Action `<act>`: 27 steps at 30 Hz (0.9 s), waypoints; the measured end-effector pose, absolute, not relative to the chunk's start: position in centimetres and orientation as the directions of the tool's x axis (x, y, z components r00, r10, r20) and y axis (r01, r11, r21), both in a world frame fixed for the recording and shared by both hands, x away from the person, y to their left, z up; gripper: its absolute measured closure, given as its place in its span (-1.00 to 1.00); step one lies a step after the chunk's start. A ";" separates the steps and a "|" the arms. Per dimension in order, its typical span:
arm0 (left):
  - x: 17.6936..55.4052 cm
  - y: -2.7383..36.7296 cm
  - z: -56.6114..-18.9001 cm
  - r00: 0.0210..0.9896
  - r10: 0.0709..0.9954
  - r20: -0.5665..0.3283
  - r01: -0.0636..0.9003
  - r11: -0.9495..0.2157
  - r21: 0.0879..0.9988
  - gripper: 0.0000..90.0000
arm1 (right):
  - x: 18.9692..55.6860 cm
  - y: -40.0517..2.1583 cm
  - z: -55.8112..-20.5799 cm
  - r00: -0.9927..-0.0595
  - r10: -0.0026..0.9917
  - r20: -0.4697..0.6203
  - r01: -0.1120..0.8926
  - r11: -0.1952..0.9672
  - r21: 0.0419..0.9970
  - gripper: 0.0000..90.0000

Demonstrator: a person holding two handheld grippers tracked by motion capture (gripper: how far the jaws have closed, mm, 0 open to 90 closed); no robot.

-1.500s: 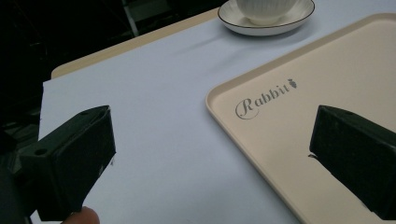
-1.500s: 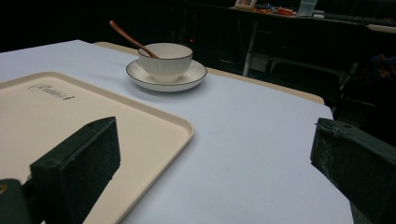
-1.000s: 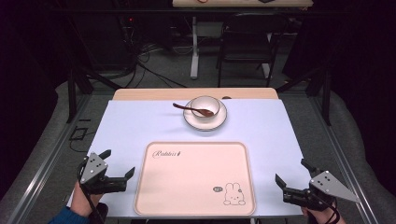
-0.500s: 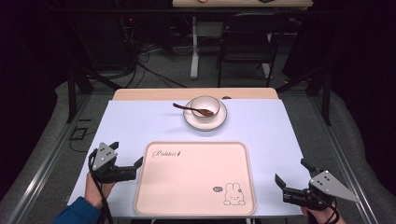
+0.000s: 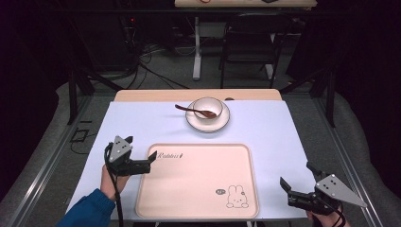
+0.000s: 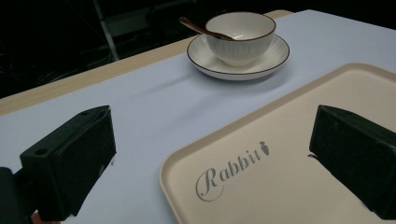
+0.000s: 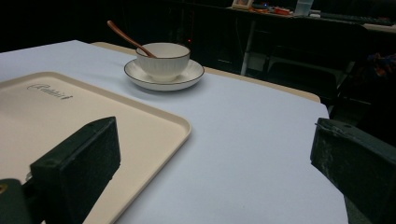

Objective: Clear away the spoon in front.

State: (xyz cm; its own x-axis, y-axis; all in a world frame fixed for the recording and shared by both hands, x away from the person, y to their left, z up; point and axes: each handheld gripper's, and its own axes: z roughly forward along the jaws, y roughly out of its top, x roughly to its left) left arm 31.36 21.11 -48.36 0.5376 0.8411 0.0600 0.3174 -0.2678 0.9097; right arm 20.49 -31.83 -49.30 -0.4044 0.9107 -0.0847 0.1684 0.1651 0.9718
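Observation:
A beige tray (image 5: 198,189) printed with "Rabbit" and a bunny lies near the front of the table. Behind it, a white bowl (image 5: 208,108) stands on a saucer (image 5: 208,125), and a brown spoon (image 5: 187,109) leans in the bowl. My left gripper (image 5: 140,147) is open at the tray's far left corner. In the left gripper view one jaw hangs over the table and the other over the tray (image 6: 280,154). My right gripper (image 5: 297,175) is open and empty, low off the tray's right front corner.
A pale blue cloth (image 5: 265,137) covers the table, and a strip of wood shows along the far edge (image 5: 142,95). Beyond it the floor is dark, with cables, a table leg (image 5: 196,52) and a chair (image 5: 250,52).
My left gripper has moved forward and right from the table's front left to the tray's far left corner. The right gripper has stayed put.

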 end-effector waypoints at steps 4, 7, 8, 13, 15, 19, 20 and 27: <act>32.2 20.1 -48.5 0.534 0.843 0.069 0.322 -0.278 0.905 -0.99 | 20.5 -31.8 -49.3 -0.403 0.911 -0.083 0.168 0.163 0.972 -0.98; 32.9 19.4 -48.4 0.533 0.844 0.059 0.322 -0.267 0.908 -0.99 | 20.5 -31.8 -49.3 -0.404 0.911 -0.086 0.169 0.167 0.971 -0.98; 33.1 19.3 -48.4 0.532 0.845 0.057 0.317 -0.261 0.912 -1.00 | 20.5 -31.8 -49.3 -0.404 0.911 -0.086 0.170 0.168 0.971 -0.98; 34.0 18.9 -48.4 0.532 0.846 0.037 0.318 -0.239 0.917 -0.99 | 20.4 -31.8 -49.3 -0.403 0.911 -0.087 0.170 0.168 0.971 -0.98; 34.2 18.6 -48.4 0.528 0.849 0.036 0.316 -0.235 0.919 -0.99 | 20.4 -31.8 -49.3 -0.404 0.910 -0.086 0.168 0.167 0.972 -0.98; 35.1 18.0 -48.5 0.526 0.850 0.036 0.320 -0.237 0.918 -0.99 | 20.5 -31.8 -49.3 -0.406 0.910 -0.086 0.171 0.168 0.971 -0.98; 35.4 17.8 -48.6 0.525 0.850 0.031 0.324 -0.234 0.917 -0.99 | 20.5 -31.8 -49.3 -0.405 0.910 -0.085 0.171 0.167 0.971 -0.98; 36.7 17.0 -48.8 0.512 0.859 0.018 0.340 -0.221 0.914 -1.00 | 20.4 -31.8 -49.3 -0.405 0.910 -0.087 0.169 0.168 0.971 -0.98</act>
State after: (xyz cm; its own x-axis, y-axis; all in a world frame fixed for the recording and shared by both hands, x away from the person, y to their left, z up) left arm 36.71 17.01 -48.76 0.5118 0.8589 0.0175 0.3401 -0.2213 0.9140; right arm 20.42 -31.84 -49.32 -0.4052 0.9101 -0.0872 0.1691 0.1683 0.9711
